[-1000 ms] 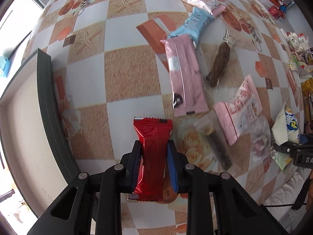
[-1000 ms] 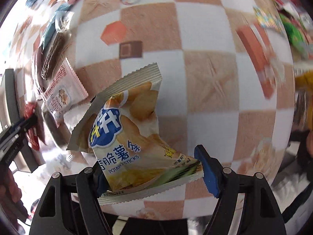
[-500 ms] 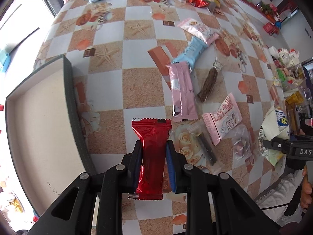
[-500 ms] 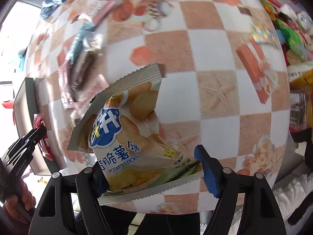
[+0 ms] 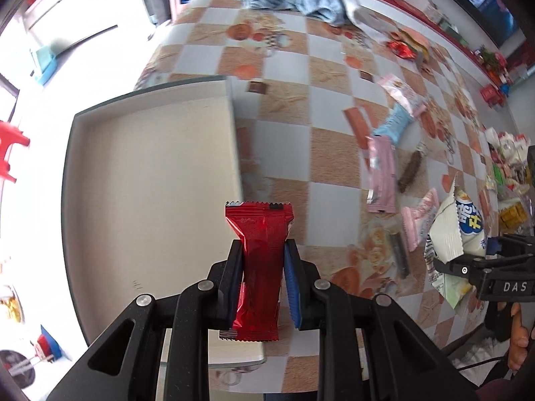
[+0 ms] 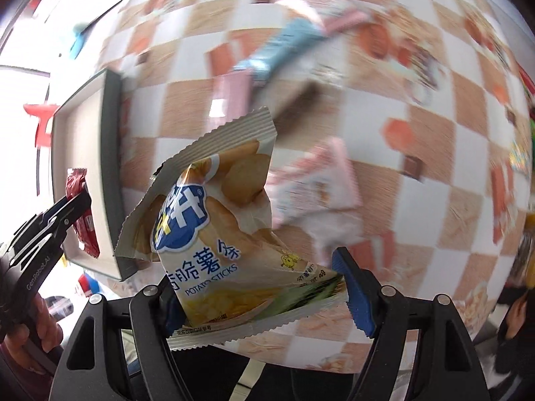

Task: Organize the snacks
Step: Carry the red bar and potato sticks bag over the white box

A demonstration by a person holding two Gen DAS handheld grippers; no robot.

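1. Status. My left gripper [image 5: 262, 279]: jaws pinching the red snack pack [image 5: 259, 269] across its middle, pack upright, held above the near right corner of the tray [image 5: 152, 180]. My right gripper [image 6: 257, 295]: jaws set wide, clamped on the lower end of the potato sticks bag [image 6: 214, 230]; bag is in the air over the table [image 6: 434, 153], just right of the tray wall.

2. Risks, as I judge them:
- Red pack sits close to the tray's right rim [image 5: 234, 140]. Release here w/o moving further in, and it may land on the rim and tip out onto the table.
- Bag is puffy and held by one end only; it may slip or swing. The blurred right wrist view suggests fast motion, which adds to that.
- Both grippers are near the same tray corner. Collision poss. if both go in at once; do one at a time.
- Loose packs, e.g. pink wrapper [image 5: 381, 173], lie below the bag; a low pass could drag them.
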